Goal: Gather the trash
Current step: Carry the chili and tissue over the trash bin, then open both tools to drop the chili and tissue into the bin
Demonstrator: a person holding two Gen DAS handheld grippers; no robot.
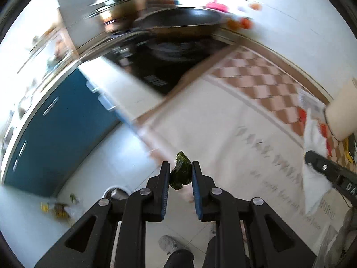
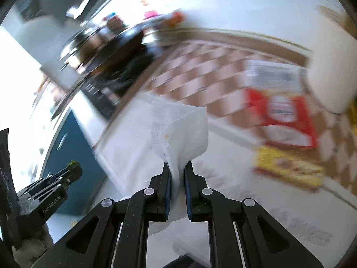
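Note:
My left gripper (image 1: 180, 167) is shut on a dark green wilted leaf scrap (image 1: 181, 174), held in the air over the counter's edge. In the right wrist view the same gripper (image 2: 74, 168) shows at lower left with the green scrap (image 2: 72, 163) at its tips. My right gripper (image 2: 177, 167) is shut on a crumpled white paper napkin (image 2: 183, 127) that stands up beyond the fingertips. In the left wrist view the right gripper's finger (image 1: 323, 167) and the napkin (image 1: 314, 178) appear at the right edge.
A checkered cloth (image 1: 256, 76) covers the counter, with a black stovetop (image 1: 160, 67) and a dark wok (image 1: 178, 20) behind. A red and white package (image 2: 281, 114) and a yellow packet (image 2: 287, 167) lie on the cloth. Blue cabinet fronts (image 1: 55, 134), scraps on the floor (image 1: 60, 207) and a person's slipper (image 1: 169, 243) are below.

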